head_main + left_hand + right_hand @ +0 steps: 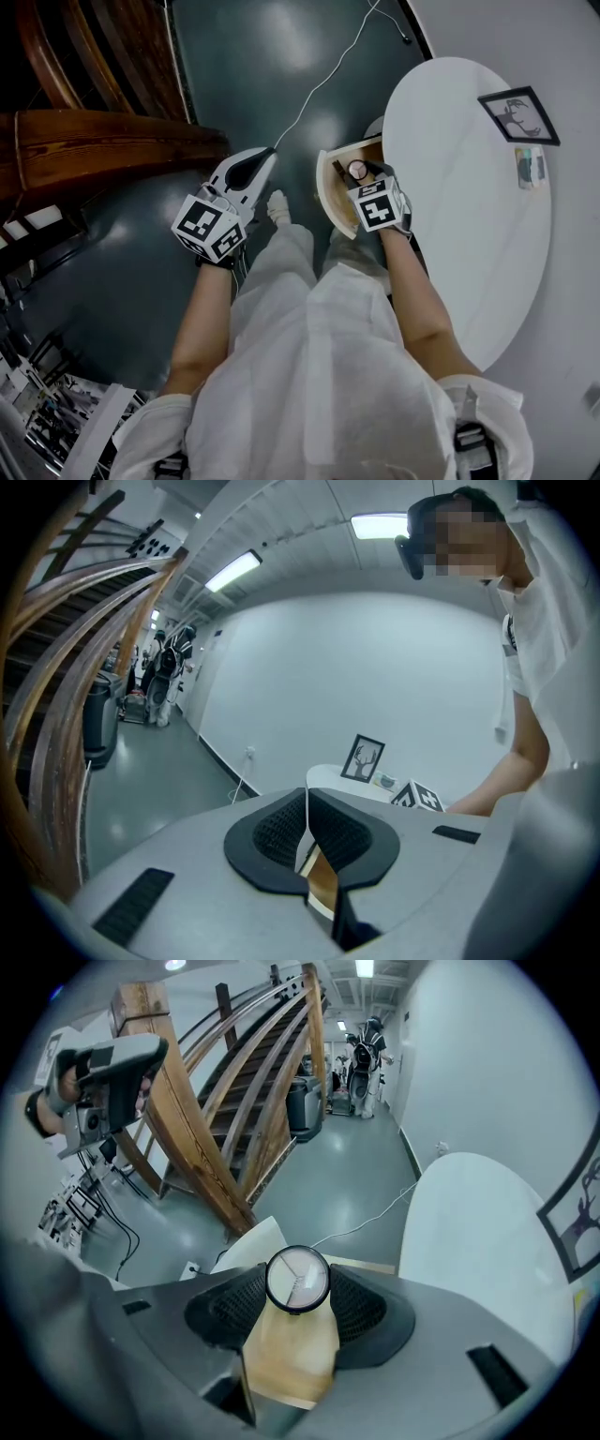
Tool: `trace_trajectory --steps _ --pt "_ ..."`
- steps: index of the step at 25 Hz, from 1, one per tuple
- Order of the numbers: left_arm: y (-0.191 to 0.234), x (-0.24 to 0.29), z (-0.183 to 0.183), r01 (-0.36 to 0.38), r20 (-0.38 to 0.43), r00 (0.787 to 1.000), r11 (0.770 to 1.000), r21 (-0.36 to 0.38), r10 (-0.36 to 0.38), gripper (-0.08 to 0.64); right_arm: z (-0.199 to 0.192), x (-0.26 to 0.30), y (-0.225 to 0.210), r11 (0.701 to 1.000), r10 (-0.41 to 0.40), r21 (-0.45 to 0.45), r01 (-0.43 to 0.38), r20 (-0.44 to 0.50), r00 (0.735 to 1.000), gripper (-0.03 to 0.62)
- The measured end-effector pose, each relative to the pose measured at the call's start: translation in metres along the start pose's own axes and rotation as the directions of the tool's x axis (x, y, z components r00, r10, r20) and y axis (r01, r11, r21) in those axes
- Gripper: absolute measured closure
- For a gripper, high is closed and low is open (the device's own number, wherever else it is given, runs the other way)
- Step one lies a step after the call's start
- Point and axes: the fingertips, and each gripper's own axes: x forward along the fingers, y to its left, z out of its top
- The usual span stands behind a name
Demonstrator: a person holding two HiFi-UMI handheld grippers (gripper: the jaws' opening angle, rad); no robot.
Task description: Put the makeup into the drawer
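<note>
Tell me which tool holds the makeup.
The right tool: its jaws clamp the round compact above the drawer. The left tool has its jaws shut on nothing.

no readable text, labels, brands, numbers or signs in any of the views

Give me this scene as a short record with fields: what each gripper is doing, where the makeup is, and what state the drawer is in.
left gripper: jaws together, nothing held, over the dark grey floor
right gripper: shut on the round black-rimmed makeup compact
makeup position: held over the open drawer, not released
drawer: wooden drawer with curved white front, pulled open
table: white oval table, with a black-framed picture on top
</note>
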Motion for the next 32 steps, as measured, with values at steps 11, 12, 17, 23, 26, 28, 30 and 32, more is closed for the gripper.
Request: trace_trajectory --steps 11,12,17,23,26,28,30,32 --pt "0.009 0.011 -0.015 0.017 -0.017 1.0 0.999 -0.029 -0.017 0.54 0.014 0.021 0.007 0.998 -0.067 0.013 0.067 -0.002 0.998 0.382" --pt "0.009 0.012 -0.016 0.02 -0.019 1.0 0.999 -0.032 -0.021 0.54 0.012 0.023 0.007 0.997 -0.064 0.029 0.064 -0.004 0.998 0.382" --pt "0.012 0.018 -0.021 0.032 -0.029 0.999 0.999 -0.037 -0.034 0.54 -0.007 0.043 0.005 0.995 -0.063 0.072 0.065 -0.036 0.997 0.382" --pt "0.02 0.022 -0.032 0.034 -0.047 0.998 0.998 -0.045 -0.036 0.54 -0.04 0.074 -0.002 0.992 -0.066 0.101 0.074 -0.078 0.995 0.382" --pt "0.022 0.025 -0.037 0.037 -0.053 0.998 0.998 -0.051 -0.04 0.54 -0.052 0.087 -0.012 0.989 -0.072 0.124 0.081 -0.075 0.995 0.382" --pt "0.022 0.026 -0.041 0.039 -0.06 0.997 0.998 -0.052 -0.043 0.54 -0.059 0.096 -0.02 0.986 -0.08 0.142 0.088 -0.064 0.995 0.382" --pt "0.022 0.026 -0.046 0.043 -0.069 0.997 0.998 -0.052 -0.046 0.54 -0.064 0.106 -0.026 0.987 -0.087 0.134 0.094 -0.058 0.995 0.382" --pt "0.024 0.026 -0.05 0.043 -0.075 0.996 0.998 -0.055 -0.047 0.54 -0.069 0.117 -0.031 0.988 -0.089 0.119 0.096 -0.065 0.994 0.382"
